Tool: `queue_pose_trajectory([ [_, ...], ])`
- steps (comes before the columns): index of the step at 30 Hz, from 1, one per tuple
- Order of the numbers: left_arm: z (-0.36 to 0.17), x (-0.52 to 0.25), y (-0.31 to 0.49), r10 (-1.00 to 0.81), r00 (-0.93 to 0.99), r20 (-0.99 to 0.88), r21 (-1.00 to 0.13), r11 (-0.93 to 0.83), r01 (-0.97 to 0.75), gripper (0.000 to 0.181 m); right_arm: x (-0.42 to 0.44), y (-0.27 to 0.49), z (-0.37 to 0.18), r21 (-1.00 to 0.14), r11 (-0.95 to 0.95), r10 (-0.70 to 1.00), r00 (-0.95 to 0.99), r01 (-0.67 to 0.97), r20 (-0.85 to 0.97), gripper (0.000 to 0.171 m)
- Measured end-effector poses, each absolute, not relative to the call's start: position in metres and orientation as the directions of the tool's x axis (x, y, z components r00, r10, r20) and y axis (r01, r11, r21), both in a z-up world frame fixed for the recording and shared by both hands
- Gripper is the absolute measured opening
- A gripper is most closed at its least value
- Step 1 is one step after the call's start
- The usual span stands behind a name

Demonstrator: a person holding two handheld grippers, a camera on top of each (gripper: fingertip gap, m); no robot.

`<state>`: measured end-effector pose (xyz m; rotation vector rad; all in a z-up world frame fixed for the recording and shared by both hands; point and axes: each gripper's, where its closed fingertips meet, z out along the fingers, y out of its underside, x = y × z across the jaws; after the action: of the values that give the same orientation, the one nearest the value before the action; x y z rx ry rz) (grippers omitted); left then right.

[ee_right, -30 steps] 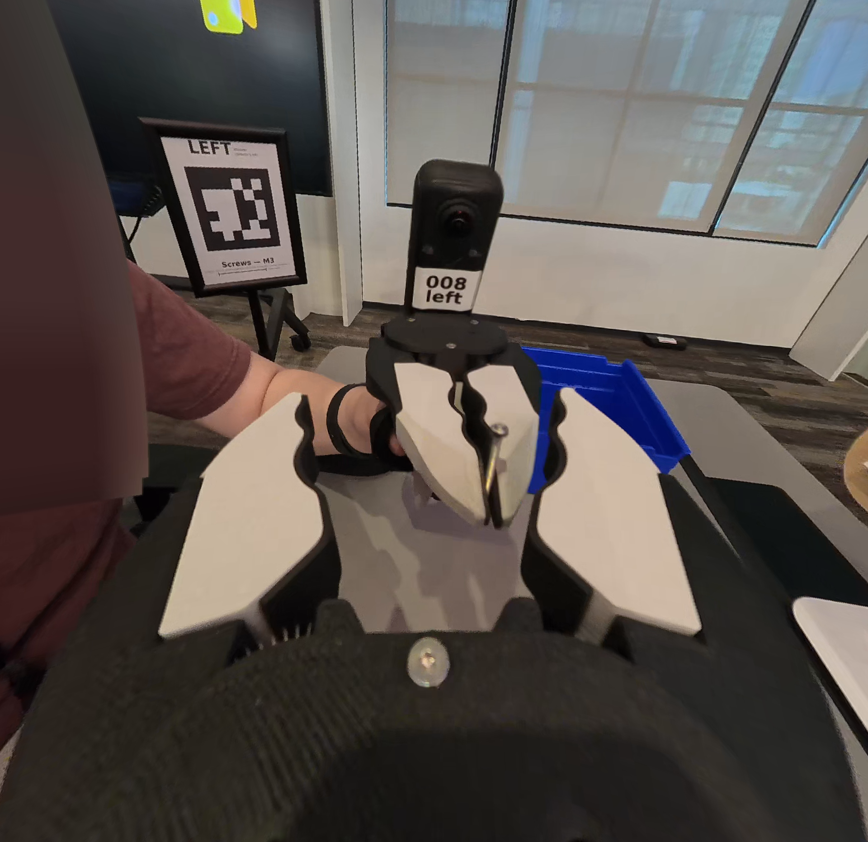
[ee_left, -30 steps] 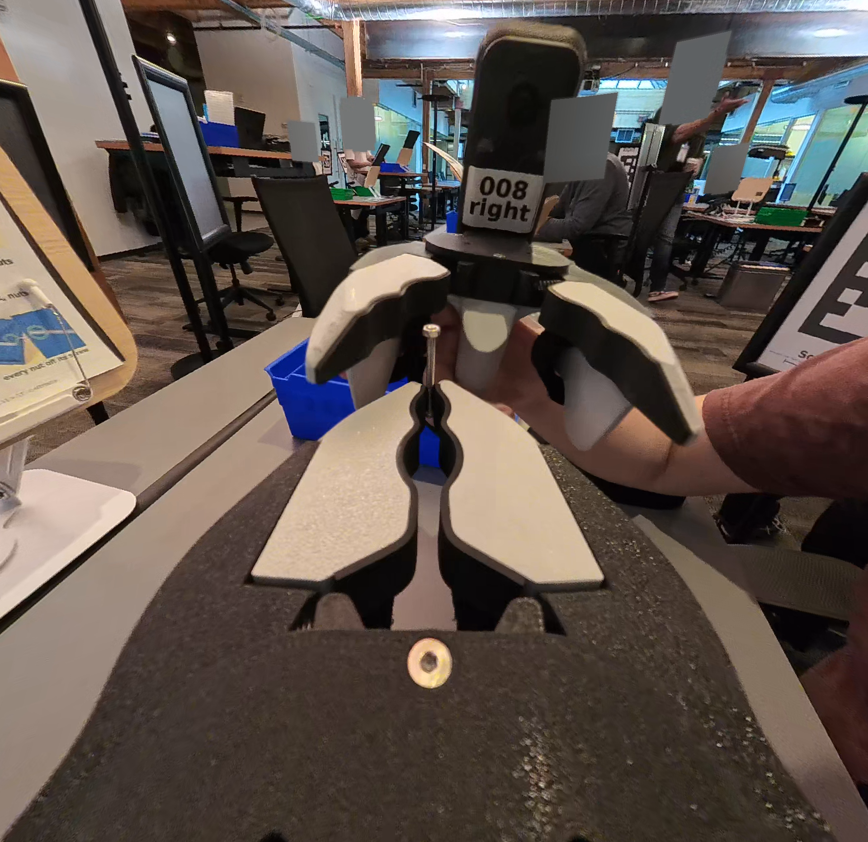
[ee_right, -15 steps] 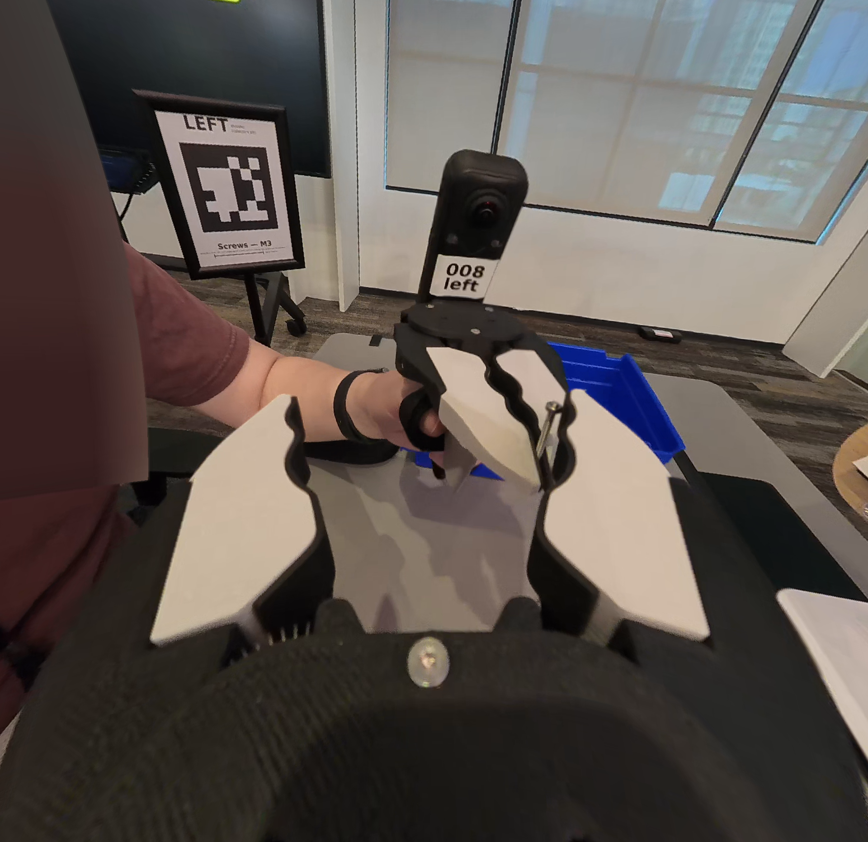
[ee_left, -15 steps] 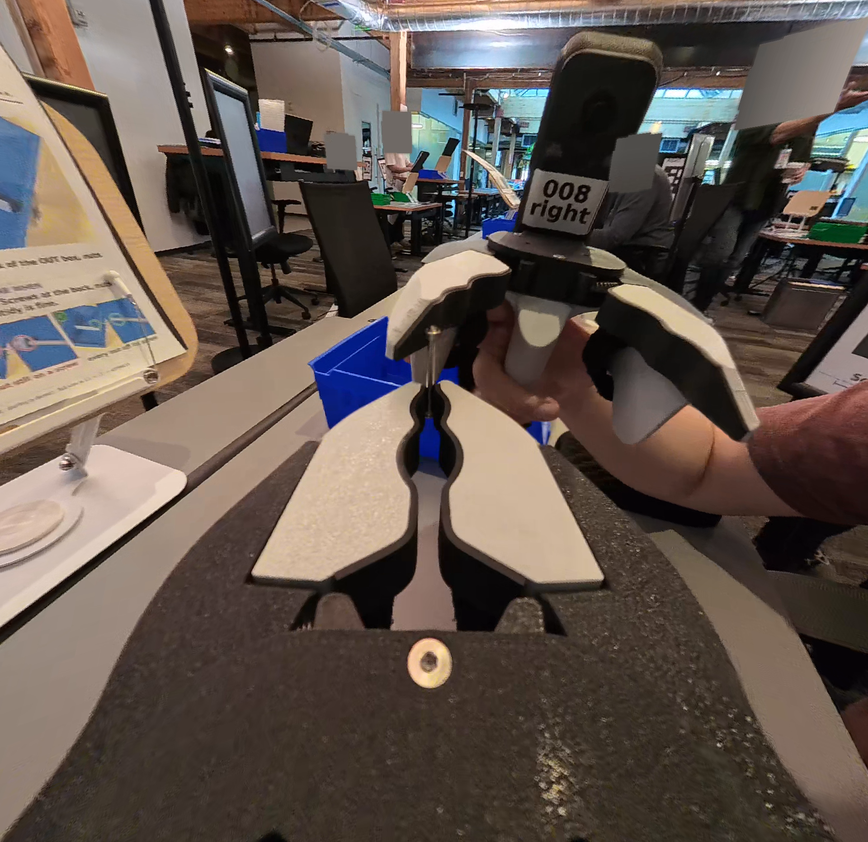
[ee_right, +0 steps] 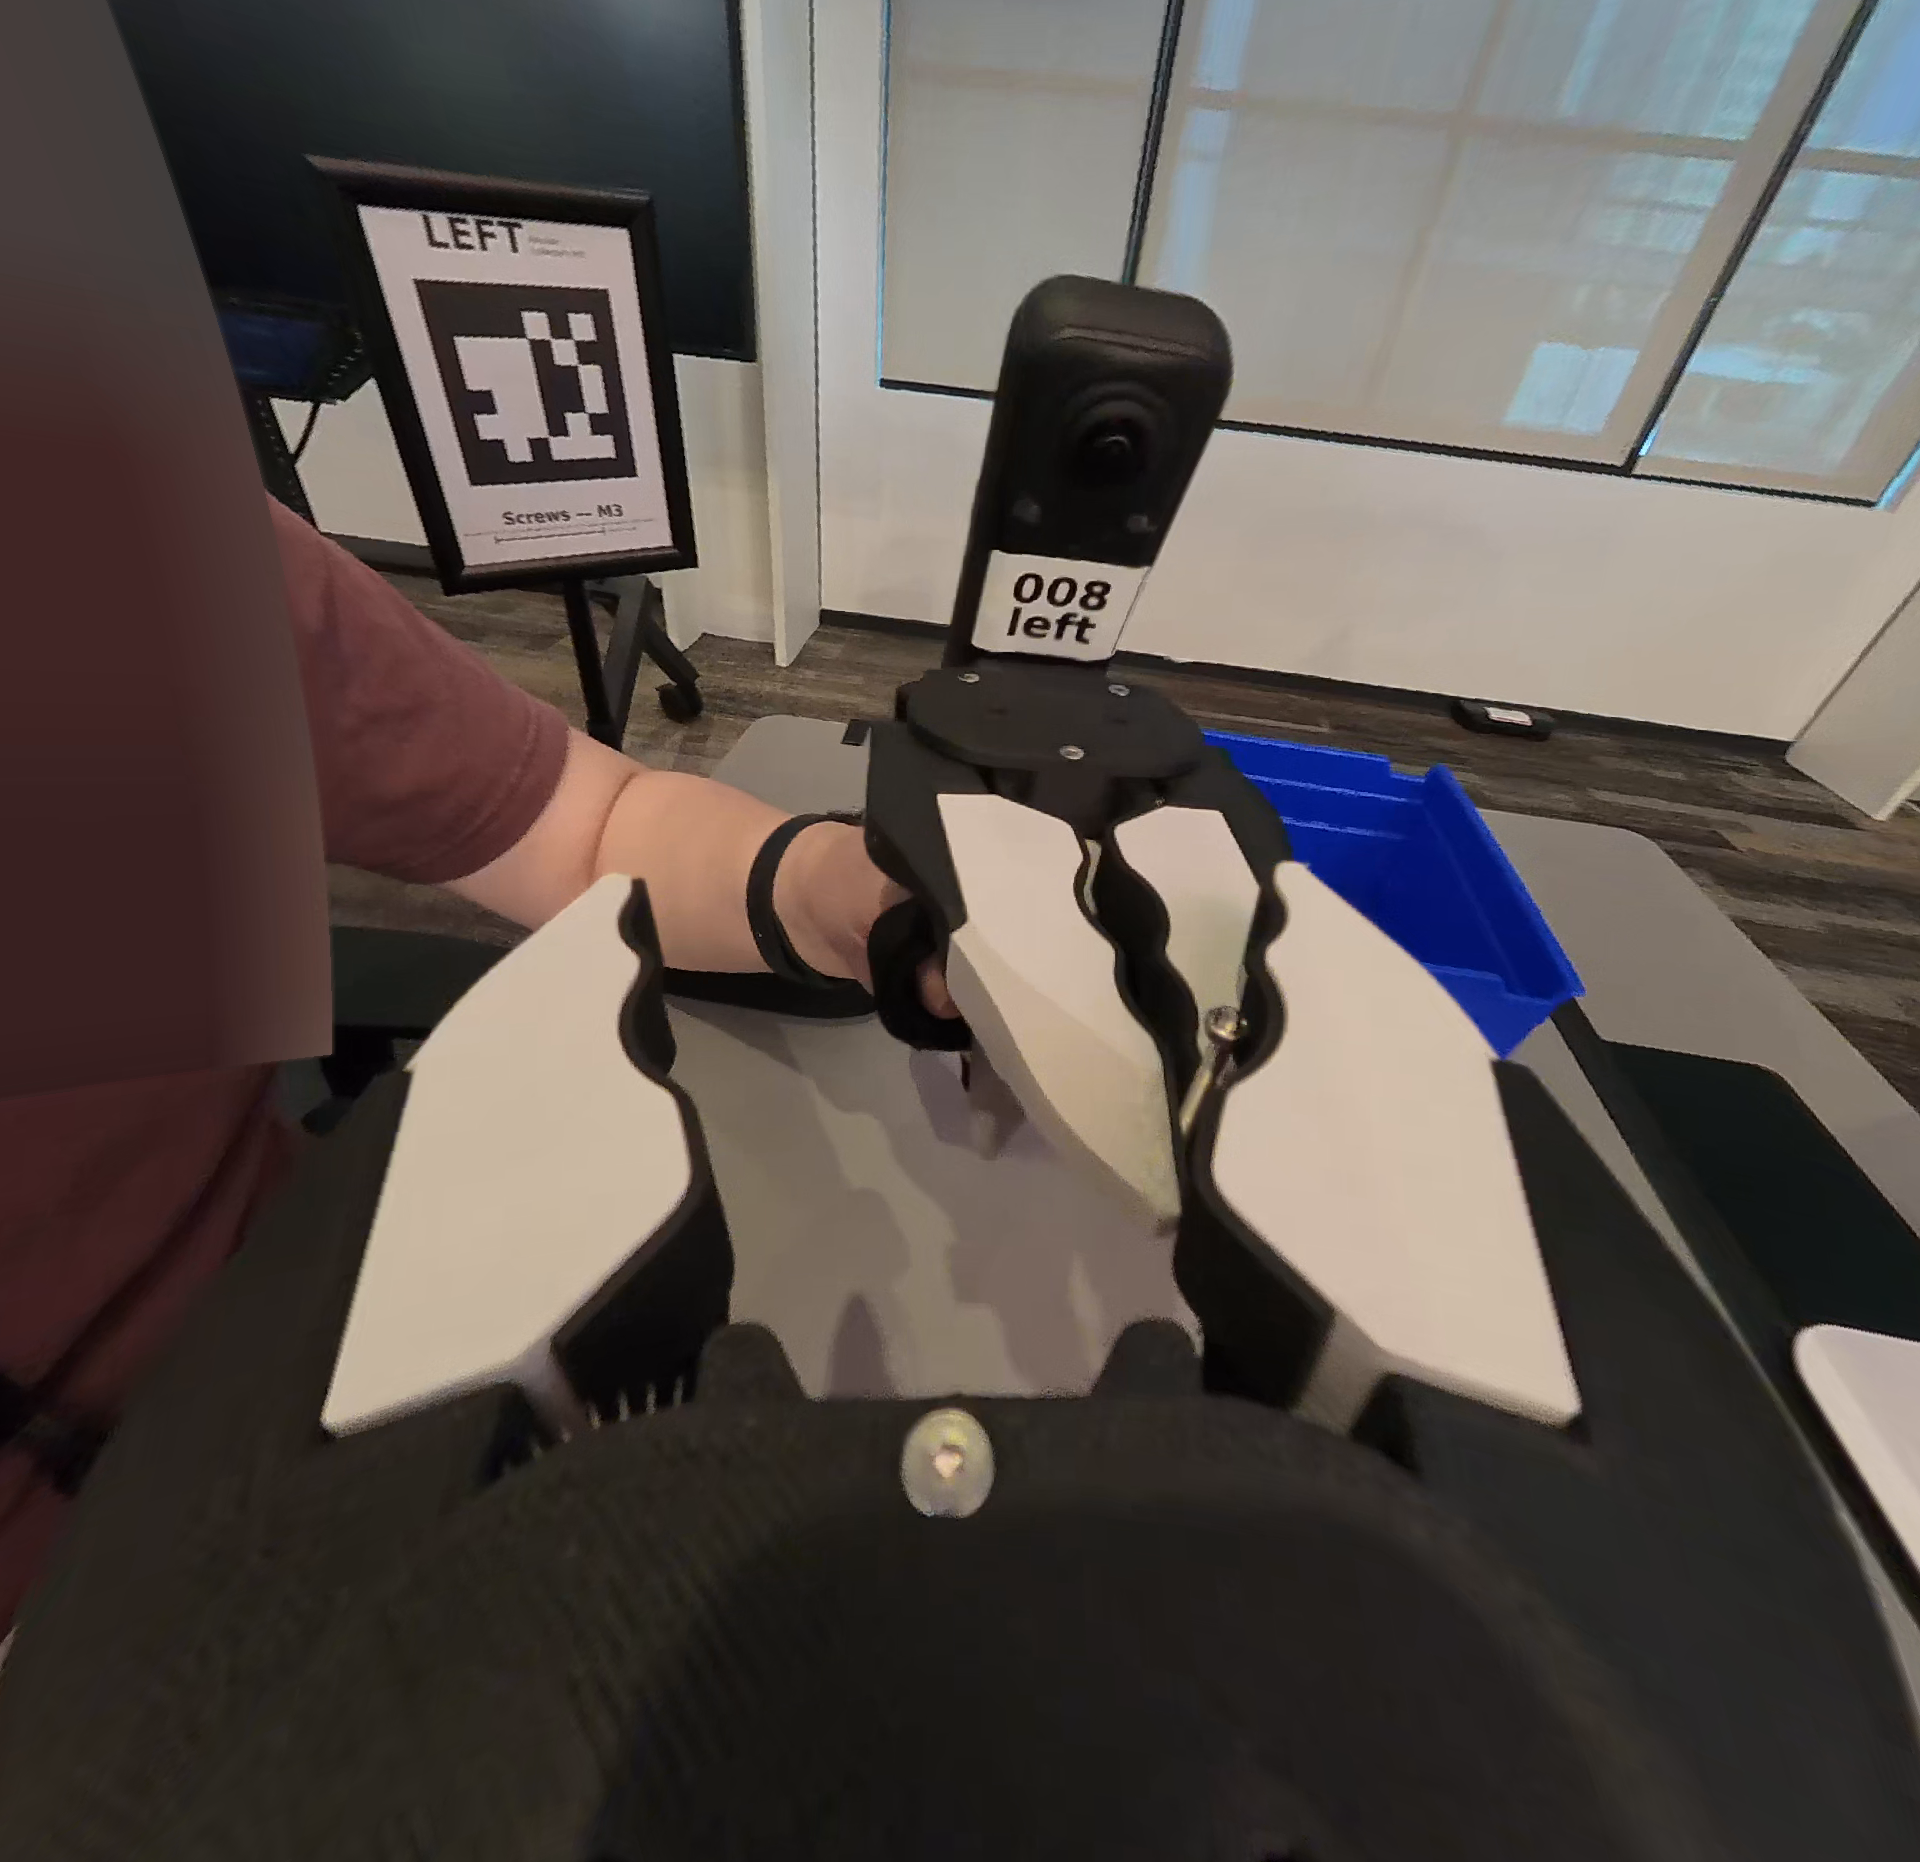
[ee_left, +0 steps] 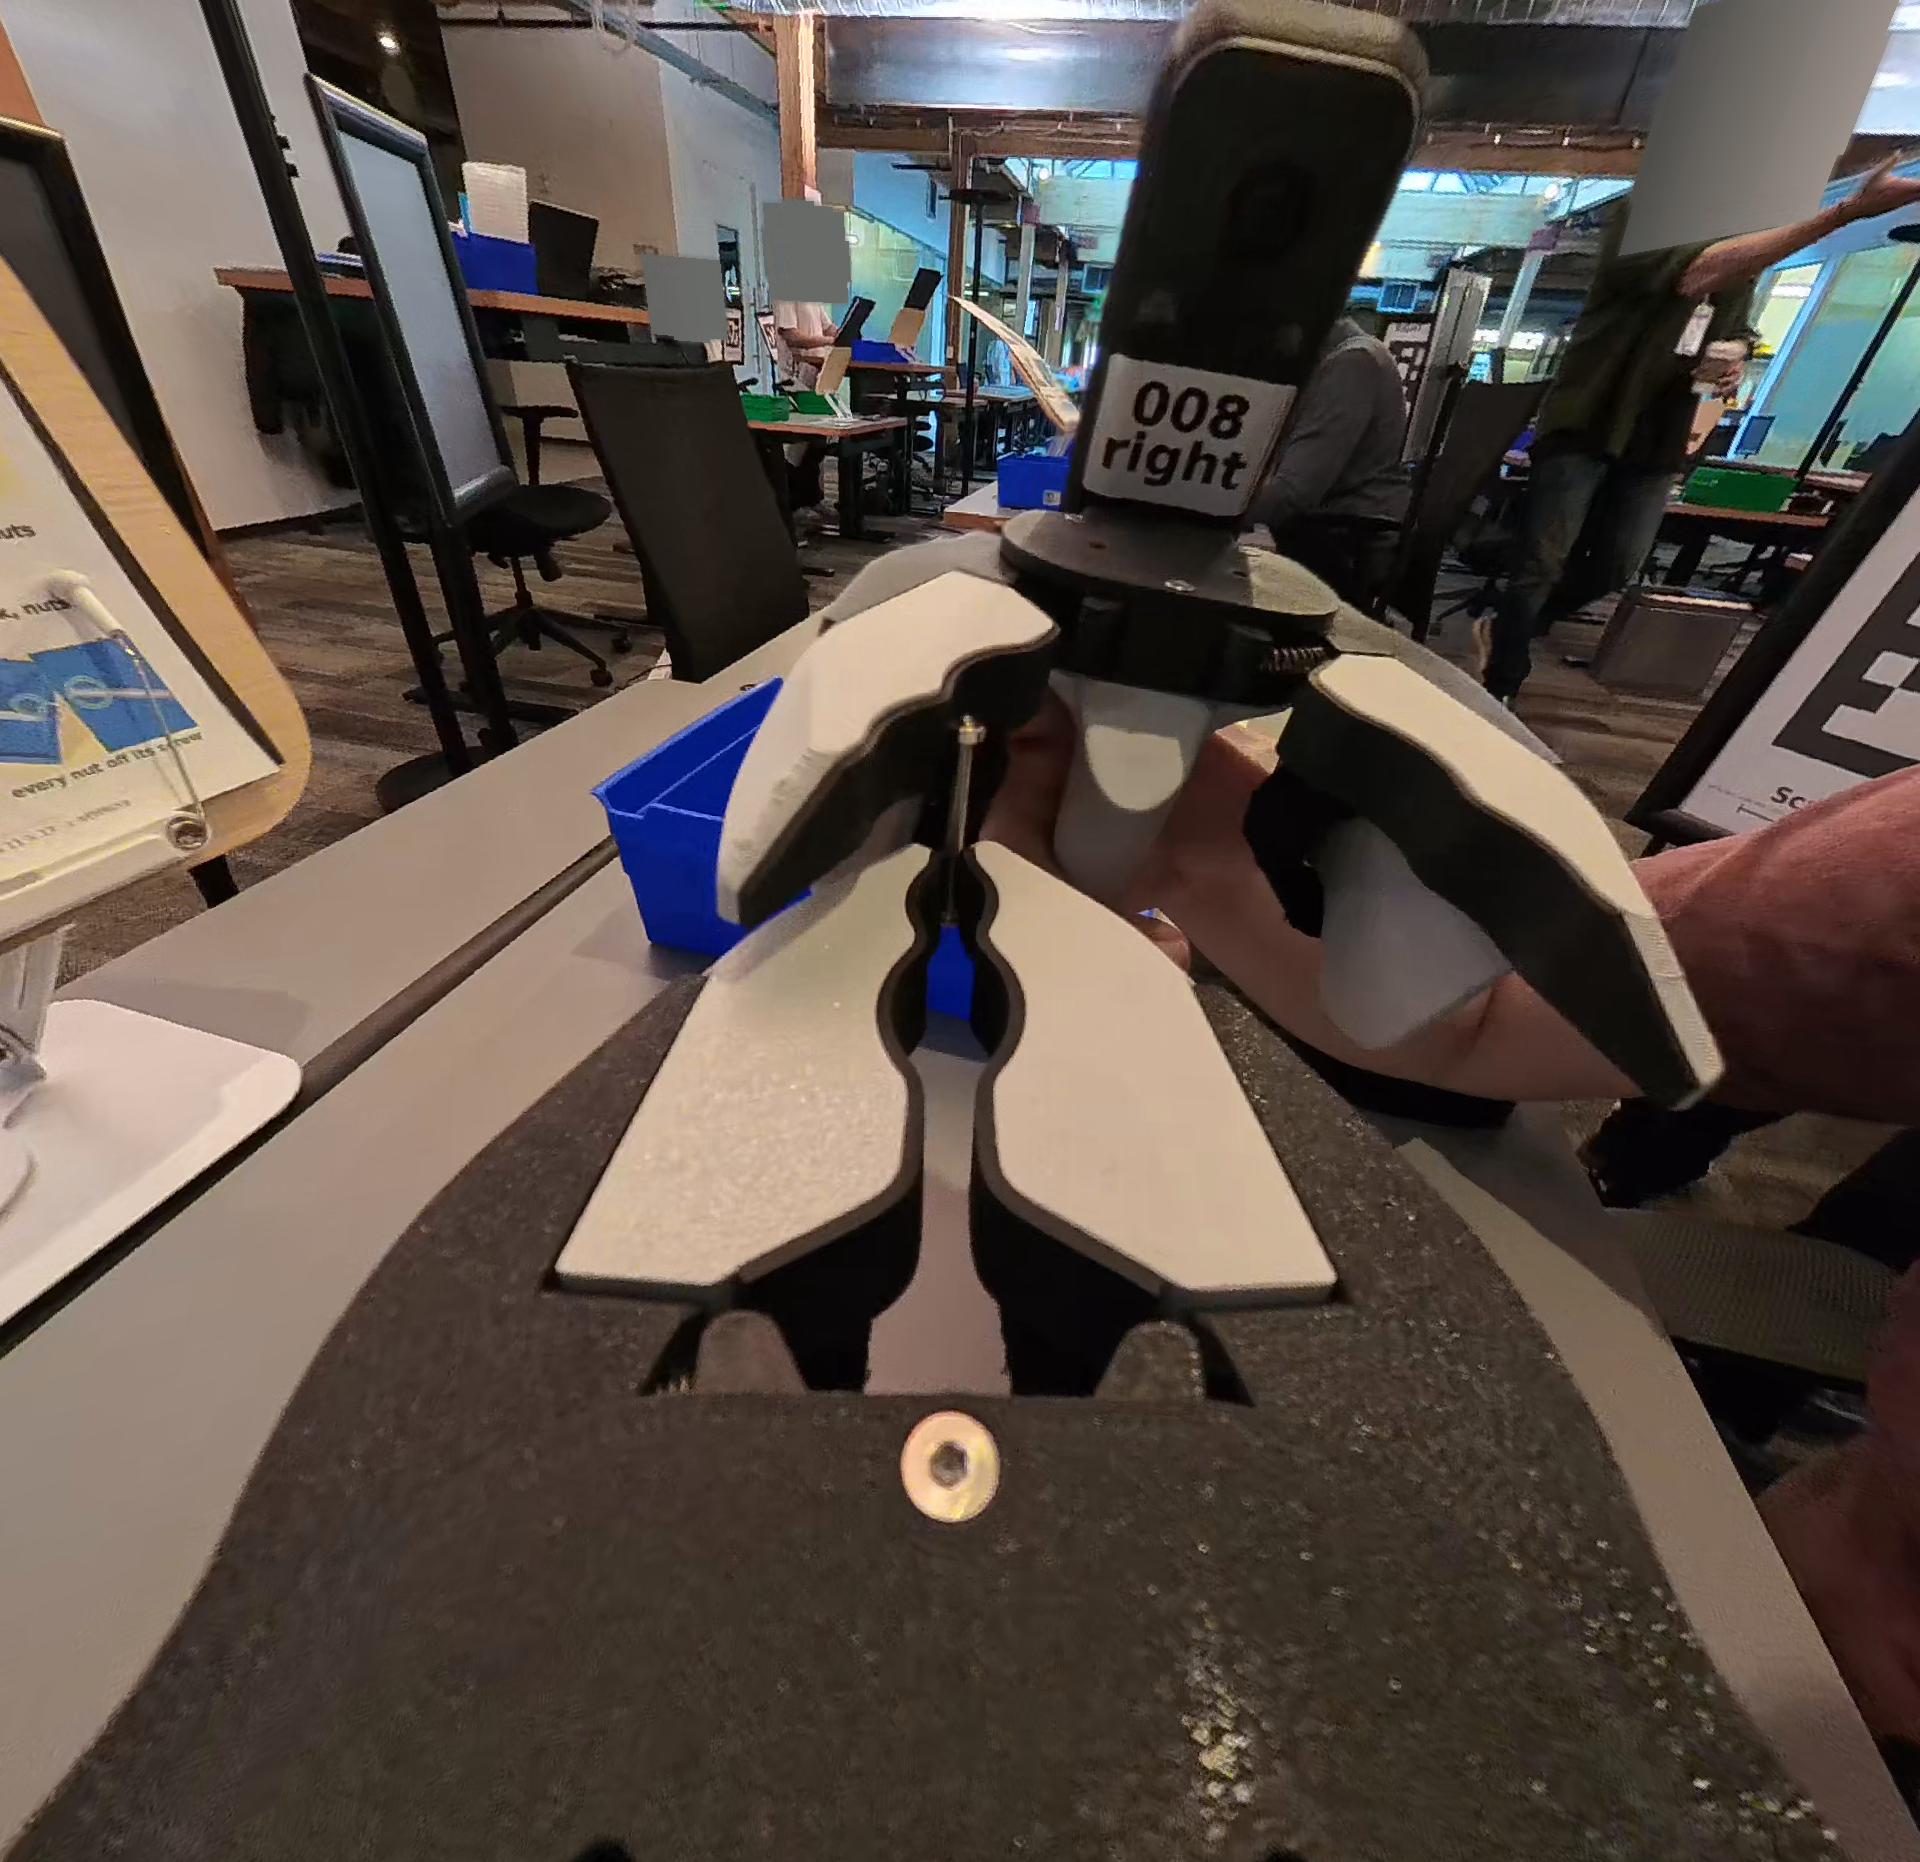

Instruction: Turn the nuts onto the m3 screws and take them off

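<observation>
the left gripper (ee_left: 951,877) is clenched on the screw (ee_left: 961,825), holding it upright so its head meets the spread right gripper (ee_right: 935,1137), which holds nothing.

screw (ee_left: 961,825) beside right jaws' inner face, wide gap opposite

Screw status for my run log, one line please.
left gripper: shut on screw | right gripper: open | nut: not visible
</observation>
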<state>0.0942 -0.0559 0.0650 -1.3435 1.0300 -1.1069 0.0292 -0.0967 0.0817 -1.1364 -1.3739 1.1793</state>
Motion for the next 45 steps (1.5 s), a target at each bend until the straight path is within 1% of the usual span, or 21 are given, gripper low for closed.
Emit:
queue_pose_trajectory([
  [3, 0.068, 0.090, -0.051, -0.974, 0.218, 0.060, -0.998, -0.058, 0.019, 0.002, 0.033, -0.091, 0.082, -0.994, 0.093, 0.993, -0.082, 0.066, 0.087, 0.110],
  [5, 0.071, 0.084, -0.045, -0.966, 0.249, 0.072, -0.997, -0.065, 0.038, 0.002, 0.038, -0.089, 0.084, -0.995, 0.086, 0.993, -0.081, 0.059, 0.081, 0.108],
  [9, 0.078, 0.077, -0.043, -0.966, 0.232, 0.109, -0.992, -0.093, 0.080, 0.002, 0.042, -0.085, 0.090, -0.996, 0.078, 0.995, -0.064, 0.034, 0.076, 0.105],
  [19, 0.071, 0.082, -0.045, -0.969, 0.234, 0.083, -0.997, -0.079, 0.025, 0.002, 0.035, -0.090, 0.087, -0.996, 0.079, 0.995, -0.068, 0.047, 0.076, 0.107],
  [24, 0.072, 0.083, -0.047, -0.969, 0.238, 0.065, -0.998, -0.061, 0.022, 0.002, 0.035, -0.089, 0.089, -0.995, 0.095, 0.994, -0.056, 0.034, 0.093, 0.105],
  [28, 0.070, 0.089, -0.055, -0.979, 0.185, 0.082, -0.997, -0.081, 0.015, 0.002, 0.036, -0.092, 0.094, -0.998, 0.064, 0.995, -0.081, 0.003, 0.064, 0.105],
  [34, 0.066, 0.096, -0.062, -0.983, 0.163, 0.090, -0.995, -0.095, -0.023, 0.002, 0.029, -0.100, 0.085, -0.998, 0.062, 0.989, -0.140, 0.032, 0.057, 0.103],
  [37, 0.068, 0.091, -0.057, -0.978, 0.185, 0.096, -0.995, -0.100, -0.017, 0.002, 0.030, -0.096, 0.085, -0.995, 0.093, 0.991, -0.101, 0.044, 0.088, 0.105],
  [41, 0.071, 0.081, -0.048, -0.971, 0.211, 0.116, -0.993, -0.120, -0.007, 0.002, 0.037, -0.092, 0.089, -0.995, 0.089, 0.993, -0.086, 0.041, 0.086, 0.107],
  [45, 0.074, 0.074, -0.042, -0.964, 0.231, 0.131, -0.991, -0.133, 0.005, 0.002, 0.046, -0.085, 0.090, -0.994, 0.099, 0.994, -0.059, 0.055, 0.096, 0.101],
])
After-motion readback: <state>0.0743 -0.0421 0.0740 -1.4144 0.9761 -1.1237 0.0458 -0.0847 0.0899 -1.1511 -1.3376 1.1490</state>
